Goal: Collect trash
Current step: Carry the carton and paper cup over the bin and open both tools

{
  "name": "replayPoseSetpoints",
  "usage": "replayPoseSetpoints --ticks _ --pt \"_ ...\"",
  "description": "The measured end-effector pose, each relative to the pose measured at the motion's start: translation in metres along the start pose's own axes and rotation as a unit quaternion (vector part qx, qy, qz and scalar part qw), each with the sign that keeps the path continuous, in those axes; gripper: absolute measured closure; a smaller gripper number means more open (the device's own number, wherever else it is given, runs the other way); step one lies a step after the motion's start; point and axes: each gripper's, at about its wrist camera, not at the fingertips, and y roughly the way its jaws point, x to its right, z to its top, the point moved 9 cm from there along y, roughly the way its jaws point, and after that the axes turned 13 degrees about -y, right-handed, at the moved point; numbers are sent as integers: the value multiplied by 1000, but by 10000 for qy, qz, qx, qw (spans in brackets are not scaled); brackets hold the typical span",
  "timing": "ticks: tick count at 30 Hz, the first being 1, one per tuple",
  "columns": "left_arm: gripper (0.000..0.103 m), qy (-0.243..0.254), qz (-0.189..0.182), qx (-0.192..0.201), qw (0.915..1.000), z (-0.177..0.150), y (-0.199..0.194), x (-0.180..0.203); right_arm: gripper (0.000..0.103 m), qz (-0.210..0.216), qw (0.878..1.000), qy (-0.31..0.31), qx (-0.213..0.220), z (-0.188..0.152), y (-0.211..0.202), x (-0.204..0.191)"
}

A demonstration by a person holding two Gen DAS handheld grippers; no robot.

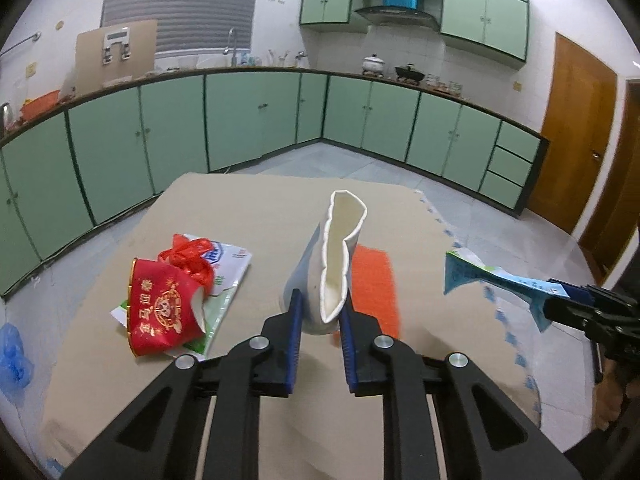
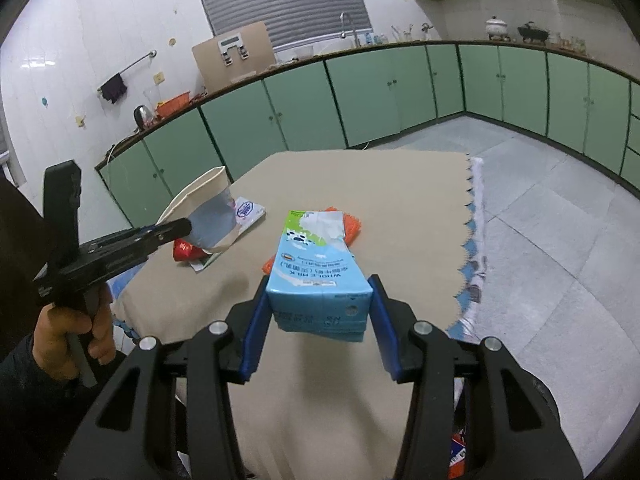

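My left gripper (image 1: 320, 310) is shut on a squashed white paper cup (image 1: 340, 256), held above the beige table (image 1: 248, 208); the cup also shows in the right wrist view (image 2: 208, 212). My right gripper (image 2: 320, 304) is shut on a blue and green milk carton (image 2: 316, 264), held above the table; the carton also shows at the right of the left wrist view (image 1: 492, 280). On the table lie a crushed red cup (image 1: 164, 308), a red plastic bag (image 1: 188, 260), a white and green wrapper (image 1: 224, 276) and an orange wrapper (image 1: 376, 284).
A blue plastic bag (image 1: 14, 356) lies on the floor at the left. Green kitchen cabinets (image 1: 240, 112) run along the far walls. A brown door (image 1: 576, 132) stands at the right. The table edge has a scalloped trim (image 2: 472, 240).
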Motion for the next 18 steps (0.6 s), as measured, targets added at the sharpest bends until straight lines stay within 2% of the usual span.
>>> replayPoseSetpoints --ticks 10,18 --pt "85 442 -623 -200 9969 -27 -21 79 58 -586 9976 381 8 -41 -72 35" --pt "85 926 -1268 -634 9856 -72 -25 164 58 -1119 9899 853 -148 -90 -119 73"
